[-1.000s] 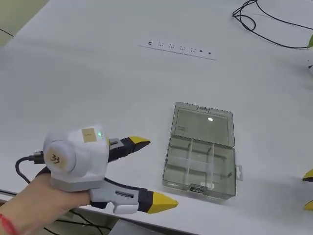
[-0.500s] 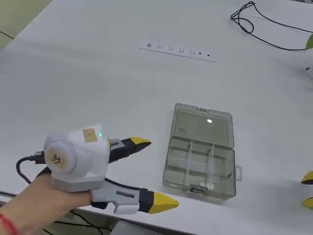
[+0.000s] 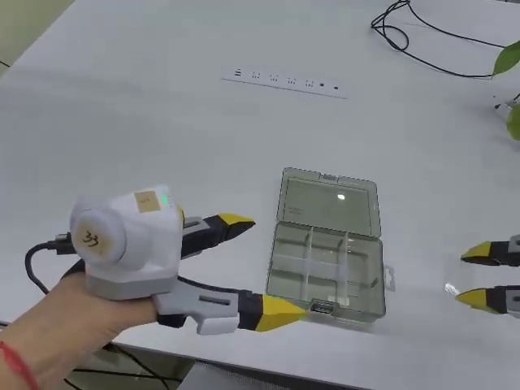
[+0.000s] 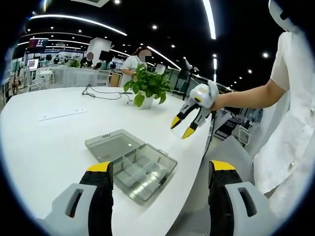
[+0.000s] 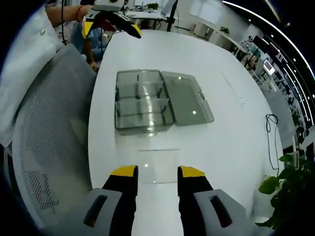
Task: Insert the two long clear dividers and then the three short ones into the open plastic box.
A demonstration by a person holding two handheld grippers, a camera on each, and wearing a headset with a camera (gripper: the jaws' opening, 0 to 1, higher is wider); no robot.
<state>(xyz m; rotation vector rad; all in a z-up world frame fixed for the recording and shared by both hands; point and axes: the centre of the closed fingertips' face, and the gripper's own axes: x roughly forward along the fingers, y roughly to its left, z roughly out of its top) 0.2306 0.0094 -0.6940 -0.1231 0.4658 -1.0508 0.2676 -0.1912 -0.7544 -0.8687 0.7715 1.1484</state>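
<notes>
Plastic box (image 3: 357,302): lid laid open toward 12 o'clock, front wall near the table (image 3: 406,345) edge at 6.
Left gripper (image 3: 260,266): at the box's 9, jaws wide apart, empty.
Right gripper (image 3: 474,276): at its 3, jaws parted, empty, with a clear divider (image 5: 157,164) lying flat just ahead.
Power strip (image 3: 284,81): well apart at 12.

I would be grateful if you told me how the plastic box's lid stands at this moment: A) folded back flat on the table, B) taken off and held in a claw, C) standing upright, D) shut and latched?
A: in the head view the lid lies flat on the table, joined to the far edge of the plastic box, whose compartments are open to view.
</notes>
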